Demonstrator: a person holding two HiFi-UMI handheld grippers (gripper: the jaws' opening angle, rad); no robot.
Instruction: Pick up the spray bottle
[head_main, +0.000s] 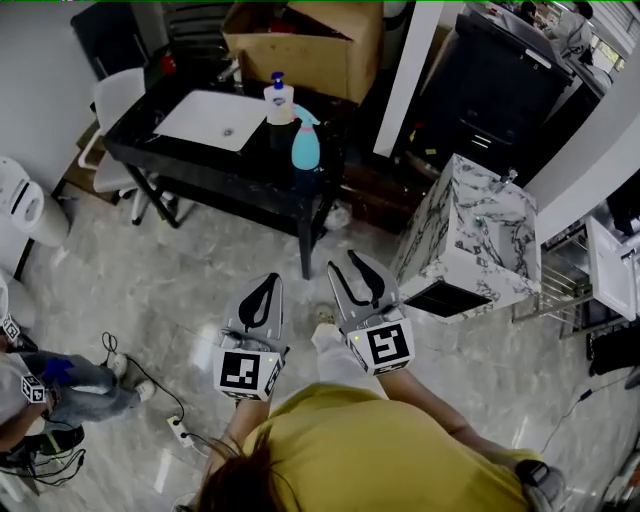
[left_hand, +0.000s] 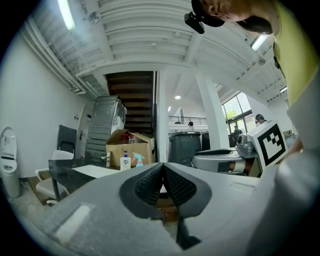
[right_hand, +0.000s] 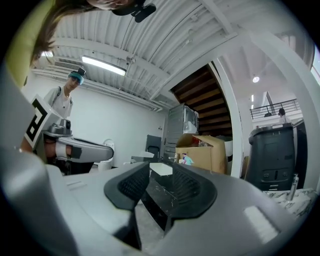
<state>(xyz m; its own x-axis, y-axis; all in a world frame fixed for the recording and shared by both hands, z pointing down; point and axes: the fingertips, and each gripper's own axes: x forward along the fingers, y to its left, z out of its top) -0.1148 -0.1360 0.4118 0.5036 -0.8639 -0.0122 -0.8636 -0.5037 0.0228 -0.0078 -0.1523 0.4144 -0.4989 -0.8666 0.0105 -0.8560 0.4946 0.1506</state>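
The teal plastic spray bottle (head_main: 306, 145) stands on the black table (head_main: 160, 152) just beside a white pump bottle (head_main: 279, 100), well ahead of both grippers, and the right gripper's (head_main: 345, 268) narrow, empty gap or the closed left gripper (head_main: 270, 285) may topple it

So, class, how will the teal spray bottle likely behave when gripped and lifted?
The spray bottle looks like smooth plastic, so probably stiff but somewhat slippery. It stands tall and narrow near the table edge, so a sideways nudge might tip it. Its fill can't be seen, so weight is uncertain.
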